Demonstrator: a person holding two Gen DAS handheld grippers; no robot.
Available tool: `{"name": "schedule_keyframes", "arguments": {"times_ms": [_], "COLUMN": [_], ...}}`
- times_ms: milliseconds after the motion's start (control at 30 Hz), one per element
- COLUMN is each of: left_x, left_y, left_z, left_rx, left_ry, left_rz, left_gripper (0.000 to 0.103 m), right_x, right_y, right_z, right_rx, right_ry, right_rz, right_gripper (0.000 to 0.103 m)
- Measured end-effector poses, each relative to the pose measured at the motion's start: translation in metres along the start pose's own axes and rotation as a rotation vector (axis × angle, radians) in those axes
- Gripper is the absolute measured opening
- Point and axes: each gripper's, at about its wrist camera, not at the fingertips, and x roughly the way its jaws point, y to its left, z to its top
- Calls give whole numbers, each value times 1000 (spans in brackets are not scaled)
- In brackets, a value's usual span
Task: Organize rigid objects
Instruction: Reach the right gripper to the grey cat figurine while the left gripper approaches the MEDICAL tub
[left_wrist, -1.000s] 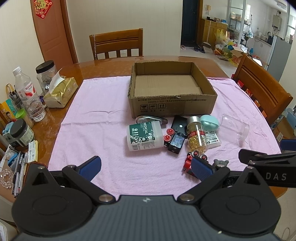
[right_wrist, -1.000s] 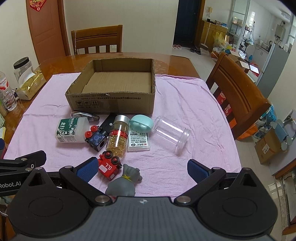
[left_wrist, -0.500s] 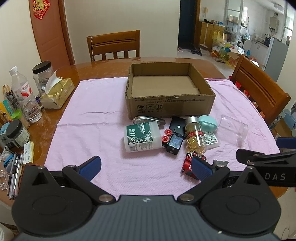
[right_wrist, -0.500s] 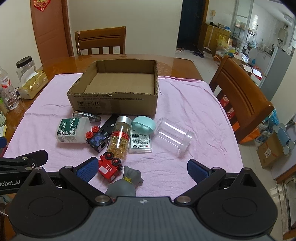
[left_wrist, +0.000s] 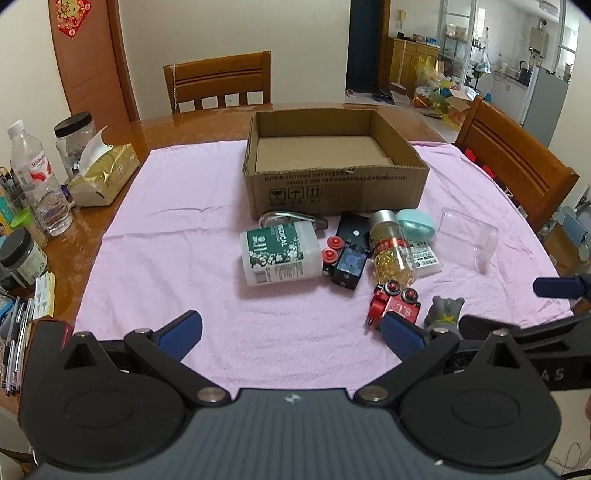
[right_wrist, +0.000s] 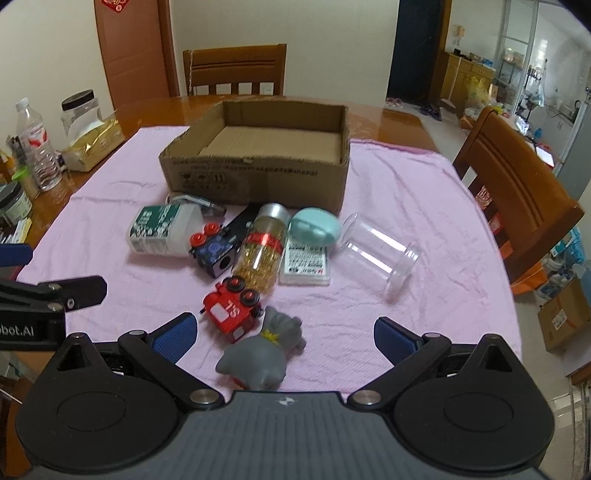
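An open empty cardboard box (left_wrist: 332, 184) (right_wrist: 258, 173) stands on the pink cloth (left_wrist: 166, 240). In front of it lie a white medical bottle (left_wrist: 279, 254), a blue toy block (left_wrist: 347, 266), a pill bottle with gold capsules (left_wrist: 391, 251), a teal case (left_wrist: 415, 225), a clear jar (left_wrist: 465, 238), a red toy truck (right_wrist: 231, 308) and a grey toy (right_wrist: 264, 356). My left gripper (left_wrist: 291, 332) is open and empty above the cloth's near edge. My right gripper (right_wrist: 284, 336) is open, with the grey toy between its fingers, untouched.
On the bare table at left stand a tissue pack (left_wrist: 105, 177), a water bottle (left_wrist: 37, 184), jars and pens. Wooden chairs stand behind (left_wrist: 221, 81) and to the right (left_wrist: 517, 166). A flat card pack (right_wrist: 304, 264) lies by the pill bottle.
Both grippers have moved a little forward toward the objects; the grey toy and red truck now sit closer to the right gripper. Jaws stayed open.
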Motion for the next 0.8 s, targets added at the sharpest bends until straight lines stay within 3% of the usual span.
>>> {"name": "schedule_keyframes", "arguments": {"times_ms": [333,800], "left_x": [17,33], "left_y": [5,10], "left_z": [-13,-13], "left_rx": [17,14], "left_ry": [29,54], "left_rz": [-4,-35], "left_gripper": [102,102], "right_x": [31,69], "right_y": [5,3], "right_z": [-28,-41], "right_rx": [-61,-358], "right_ry": [50,123], "right_rz": [54,37], "right_gripper": [103,103]}}
